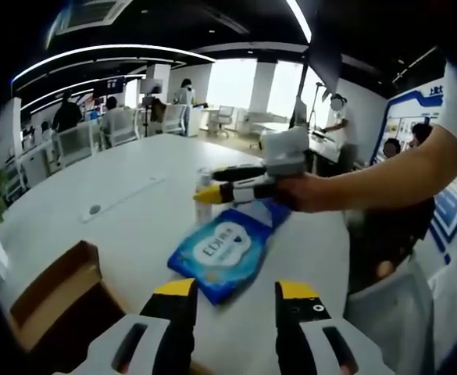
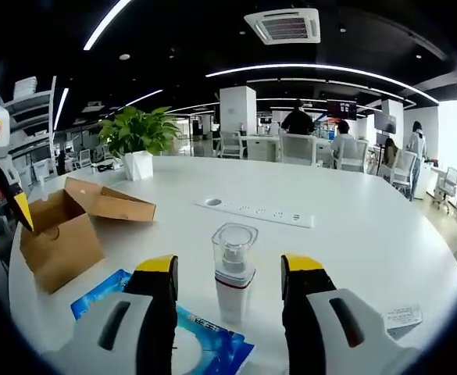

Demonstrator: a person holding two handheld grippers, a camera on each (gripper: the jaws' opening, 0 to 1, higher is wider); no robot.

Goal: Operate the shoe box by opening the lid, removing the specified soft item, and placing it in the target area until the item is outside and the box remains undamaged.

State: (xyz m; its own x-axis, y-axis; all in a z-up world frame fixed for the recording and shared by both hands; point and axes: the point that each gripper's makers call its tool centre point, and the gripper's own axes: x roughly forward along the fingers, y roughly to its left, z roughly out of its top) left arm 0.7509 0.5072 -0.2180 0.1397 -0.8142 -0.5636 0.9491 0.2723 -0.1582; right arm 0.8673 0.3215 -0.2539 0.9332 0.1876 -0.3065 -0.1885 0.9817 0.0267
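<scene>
Pkt [image 1: 226,251] on table [image 1: 134,195], beside box [image 1: 56,301]

This is an open-plan office: a big white table [image 2: 353,226] with a built-in power strip [image 2: 255,212], people at desks [image 2: 322,144] with swivel chairs [image 2: 297,148], a potted plant [image 2: 137,141], ceiling strip lights [image 2: 322,70] and an air vent [image 2: 287,25].

The left gripper [image 1: 234,291] and right gripper [image 2: 228,266] are both hovering open-jawed above the table [image 2: 369,226], the person's forearm [image 1: 384,178] reaching across it.
</scene>
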